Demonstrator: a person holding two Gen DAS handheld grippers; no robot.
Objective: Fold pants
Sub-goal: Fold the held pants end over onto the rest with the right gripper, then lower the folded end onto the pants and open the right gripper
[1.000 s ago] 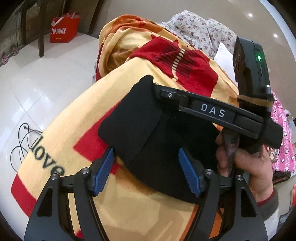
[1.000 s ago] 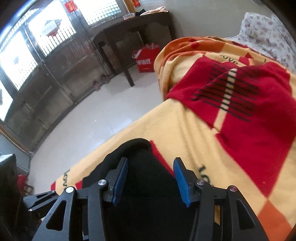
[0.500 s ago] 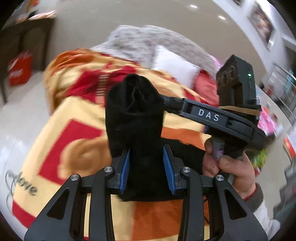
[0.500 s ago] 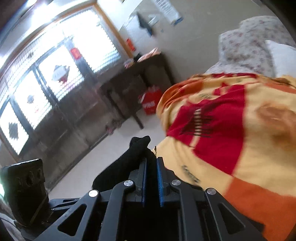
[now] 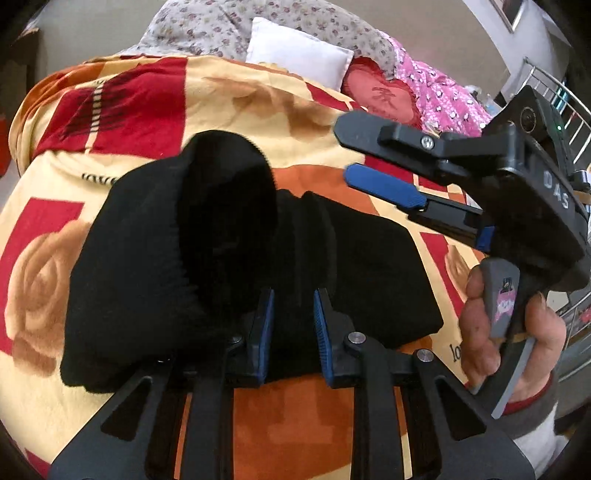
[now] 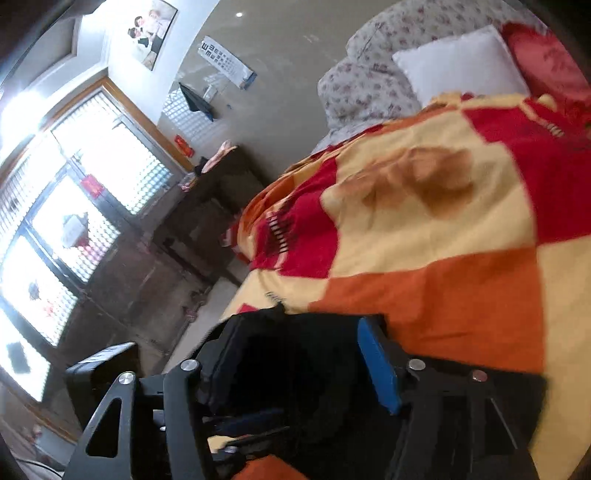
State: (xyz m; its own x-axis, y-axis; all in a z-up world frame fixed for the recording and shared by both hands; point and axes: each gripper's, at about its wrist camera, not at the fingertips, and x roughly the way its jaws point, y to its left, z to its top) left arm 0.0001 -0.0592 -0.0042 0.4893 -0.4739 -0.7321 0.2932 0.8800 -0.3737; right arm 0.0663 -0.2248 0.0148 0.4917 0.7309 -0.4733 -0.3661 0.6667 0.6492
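Left gripper (image 5: 291, 328) closing on black pants (image 5: 147, 266) between its jaws.

One black pants (image 5: 229, 266), two tongs (image 5: 291, 332), one blanket (image 5: 258, 96).

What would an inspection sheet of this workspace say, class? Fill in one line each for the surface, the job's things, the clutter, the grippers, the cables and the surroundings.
Surface: bed under a red, yellow and orange blanket with rose prints.
Job's things: black pants, bunched and partly folded, lying on the blanket.
Clutter: white pillow, red cushion, floral quilt and pink fabric at the far end of the bed.
Grippers: left gripper closing, pants fabric between its pads; right gripper opening, off the pants, held by a hand.
Cables: nothing seen.
Surroundings: bright windows, dark table, eye chart on the wall.
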